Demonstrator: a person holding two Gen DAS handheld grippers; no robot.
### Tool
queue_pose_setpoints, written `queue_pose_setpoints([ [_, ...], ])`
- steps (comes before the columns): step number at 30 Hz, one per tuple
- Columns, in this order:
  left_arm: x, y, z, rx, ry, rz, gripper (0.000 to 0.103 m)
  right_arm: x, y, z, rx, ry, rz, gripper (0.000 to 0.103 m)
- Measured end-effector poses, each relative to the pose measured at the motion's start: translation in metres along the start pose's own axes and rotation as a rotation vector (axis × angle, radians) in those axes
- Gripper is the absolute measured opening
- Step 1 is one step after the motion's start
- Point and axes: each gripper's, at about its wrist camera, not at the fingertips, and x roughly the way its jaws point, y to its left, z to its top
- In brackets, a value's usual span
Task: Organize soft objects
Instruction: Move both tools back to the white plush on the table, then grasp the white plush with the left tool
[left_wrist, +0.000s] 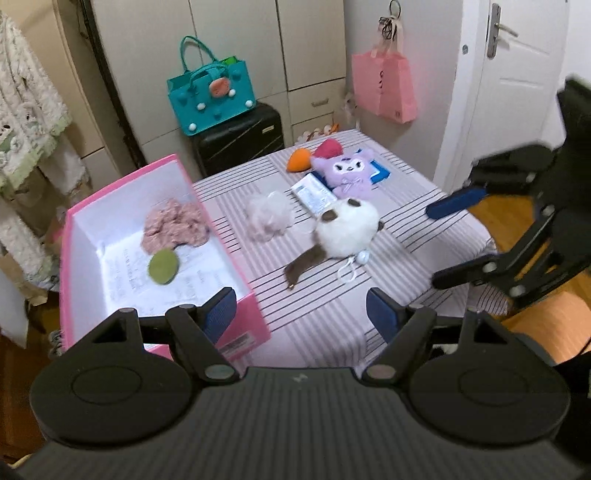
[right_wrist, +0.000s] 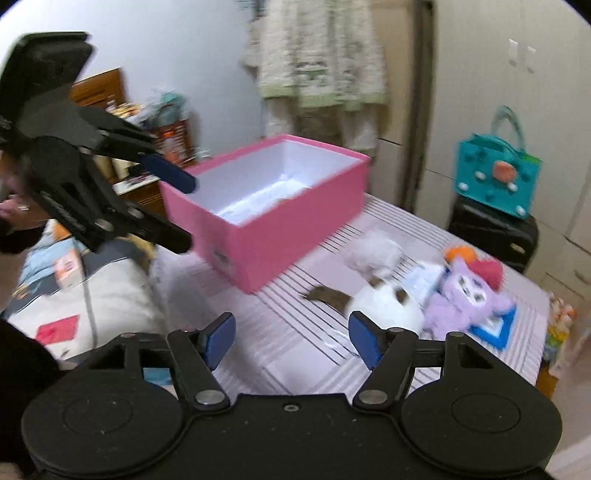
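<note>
Left wrist view gives me the striped table (left_wrist: 332, 295) filling the centre, with the pink box (left_wrist: 155, 236) at middle left already holding a pink fluffy cloth (left_wrist: 173, 227) and a green round pad (left_wrist: 163, 266). Next in size, the white-and-brown plush (left_wrist: 345, 230) lies at centre frame, the purple plush (left_wrist: 345, 173) above it, a pale fluffy ball (left_wrist: 266, 216) between plush and box, and the orange soft piece (left_wrist: 300, 160) at upper centre. My left gripper (left_wrist: 301, 314) sits at bottom centre with fingers spread and empty; my right gripper (left_wrist: 448, 240), at right, is likewise released and holds nothing. I judge the white plush the next pick: I would come down over its round body, not the thin brown tail, close gently, then lift clear of the box wall before releasing inside.
</note>
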Motion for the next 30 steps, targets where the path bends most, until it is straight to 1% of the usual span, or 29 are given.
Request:
queue_pose_setpoints([
  [3, 0.016, -0.009, -0.002, 0.006, -0.055, -0.028, 0.077, 0.012, -0.011, -0.023, 0.035, -0.036, -0.061, 0.074],
  [4, 0.023, -0.012, -0.003, -0.004, -0.058, -0.025, 0.077, 0.012, -0.013, -0.03, 0.013, -0.055, -0.086, 0.075],
  [6, 0.037, -0.018, -0.003, -0.015, -0.066, -0.03, 0.077, 0.014, -0.017, -0.038, -0.053, -0.085, -0.133, 0.083],
  [7, 0.043, -0.021, -0.004, -0.017, -0.072, -0.037, 0.077, 0.014, -0.021, -0.04, -0.06, -0.092, -0.143, 0.083],
  [8, 0.048, -0.022, -0.004, -0.023, -0.075, -0.038, 0.077, 0.016, -0.026, -0.041, -0.052, -0.095, -0.136, 0.083],
  [11, 0.067, -0.025, -0.003, -0.045, -0.081, -0.03, 0.077, 0.024, -0.048, -0.045, 0.013, -0.096, -0.067, 0.083],
  [12, 0.073, -0.025, -0.002, -0.051, -0.08, -0.024, 0.077, 0.029, -0.053, -0.048, 0.025, -0.093, -0.063, 0.083],
  [14, 0.084, -0.026, 0.001, -0.067, -0.081, -0.014, 0.077, 0.04, -0.061, -0.055, 0.035, -0.099, -0.076, 0.084],
  [16, 0.096, -0.027, 0.004, -0.076, -0.078, -0.012, 0.077, 0.05, -0.064, -0.066, 0.046, -0.114, -0.094, 0.088],
  [17, 0.102, -0.029, 0.006, -0.079, -0.076, -0.012, 0.077, 0.057, -0.067, -0.07, 0.061, -0.124, -0.099, 0.092],
  [19, 0.111, -0.032, 0.01, -0.08, -0.073, -0.017, 0.077, 0.066, -0.074, -0.079, 0.069, -0.146, -0.096, 0.092],
  [21, 0.121, -0.036, 0.013, -0.059, -0.069, -0.016, 0.077, 0.075, -0.082, -0.085, 0.072, -0.153, -0.099, 0.092],
  [23, 0.131, -0.041, 0.016, -0.019, -0.076, 0.008, 0.077, 0.08, -0.09, -0.086, 0.106, -0.161, -0.112, 0.092],
  [25, 0.142, -0.043, 0.017, -0.005, -0.074, 0.02, 0.077, 0.082, -0.096, -0.087, 0.116, -0.182, -0.106, 0.092],
  [27, 0.15, -0.041, 0.018, -0.02, -0.075, 0.004, 0.077, 0.086, -0.095, -0.086, 0.08, -0.193, -0.112, 0.092],
  [29, 0.156, -0.038, 0.019, -0.044, -0.082, -0.032, 0.077, 0.091, -0.092, -0.085, 0.043, -0.203, -0.133, 0.092],
  [30, 0.16, -0.037, 0.02, -0.056, -0.085, -0.045, 0.077, 0.095, -0.092, -0.084, 0.037, -0.199, -0.129, 0.092],
])
